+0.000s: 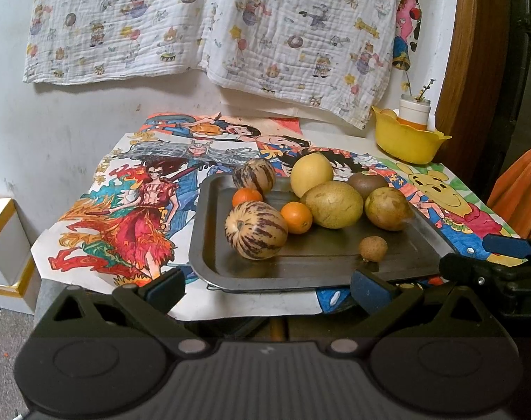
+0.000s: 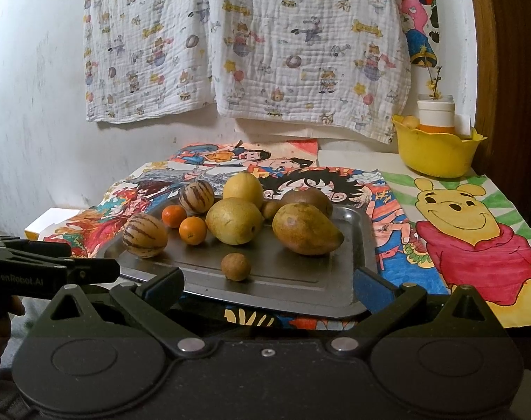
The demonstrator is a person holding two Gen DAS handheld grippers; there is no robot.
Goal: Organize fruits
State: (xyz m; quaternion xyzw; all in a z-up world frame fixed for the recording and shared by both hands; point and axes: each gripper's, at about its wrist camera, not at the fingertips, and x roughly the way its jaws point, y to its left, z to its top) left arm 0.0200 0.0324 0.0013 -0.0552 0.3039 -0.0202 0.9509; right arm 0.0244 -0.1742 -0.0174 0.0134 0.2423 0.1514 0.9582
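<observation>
Fruits sit piled on a metal tray [image 1: 209, 262] on the table: two striped melons [image 1: 255, 230], two oranges [image 1: 296, 217], pears and a mango [image 2: 305, 228], one small brown fruit [image 2: 235, 266] at the near edge. Left gripper [image 1: 267, 288] and right gripper [image 2: 268, 288] both hover near the tray, jaws spread wide, holding nothing

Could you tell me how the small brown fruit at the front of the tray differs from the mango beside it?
The small brown fruit is round, dull brown and much the smaller; the mango is elongated with a pointed tip and yellow-green to orange skin. The small fruit sits alone near the front rim; the mango lies farther back among other fruit. Both rest on the metal tray.
</observation>
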